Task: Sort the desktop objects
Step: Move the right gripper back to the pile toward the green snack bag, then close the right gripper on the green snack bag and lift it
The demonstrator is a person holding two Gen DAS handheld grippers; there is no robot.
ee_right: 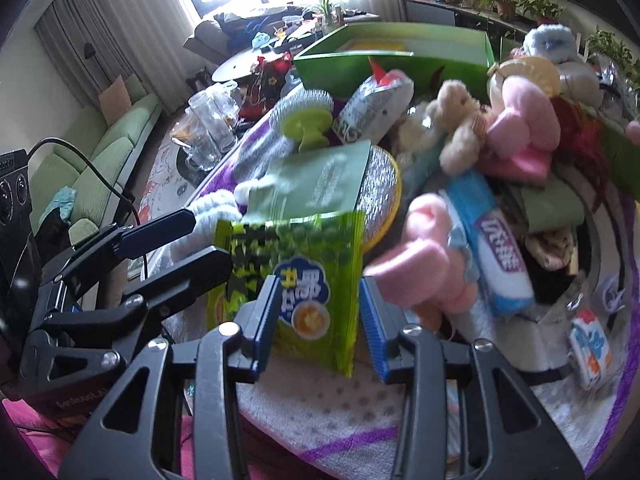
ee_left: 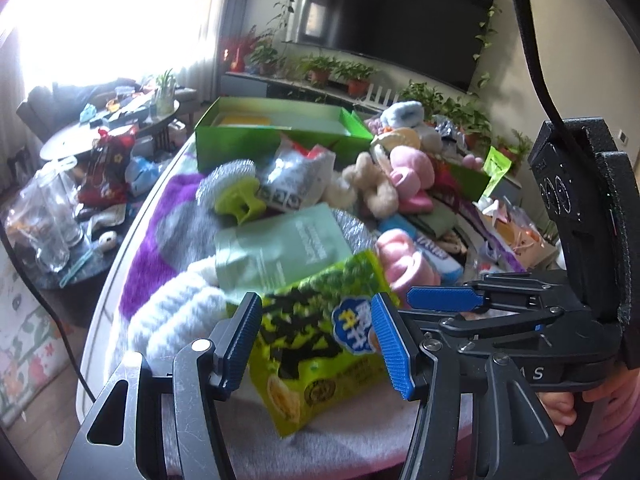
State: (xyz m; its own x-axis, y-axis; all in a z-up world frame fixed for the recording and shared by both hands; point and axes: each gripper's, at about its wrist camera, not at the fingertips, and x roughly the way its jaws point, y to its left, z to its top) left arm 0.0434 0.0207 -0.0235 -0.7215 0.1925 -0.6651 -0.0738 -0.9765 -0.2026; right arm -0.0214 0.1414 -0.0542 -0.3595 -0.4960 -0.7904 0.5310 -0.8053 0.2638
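A green snack packet point(ee_left: 316, 344) lies at the near edge of a cluttered table, also in the right wrist view point(ee_right: 296, 280). My left gripper point(ee_left: 316, 338) is open, its blue pads on either side of the packet. My right gripper point(ee_right: 320, 324) is open too, its pads straddling the packet's lower half; whether they touch it I cannot tell. The right gripper also shows in the left wrist view point(ee_left: 444, 298), and the left gripper in the right wrist view point(ee_right: 188, 236). Behind the packet lie a pale green pouch point(ee_right: 320, 184) and a pink plush toy point(ee_right: 428, 256).
An open green box point(ee_left: 276, 128) stands at the far side of the table. Steel scourers with a green handle point(ee_left: 232, 188), plush toys point(ee_right: 516, 128), a blue tissue pack point(ee_right: 492, 248) and folded cloths crowd the middle. Glass jars point(ee_left: 48, 216) stand on a low table at left.
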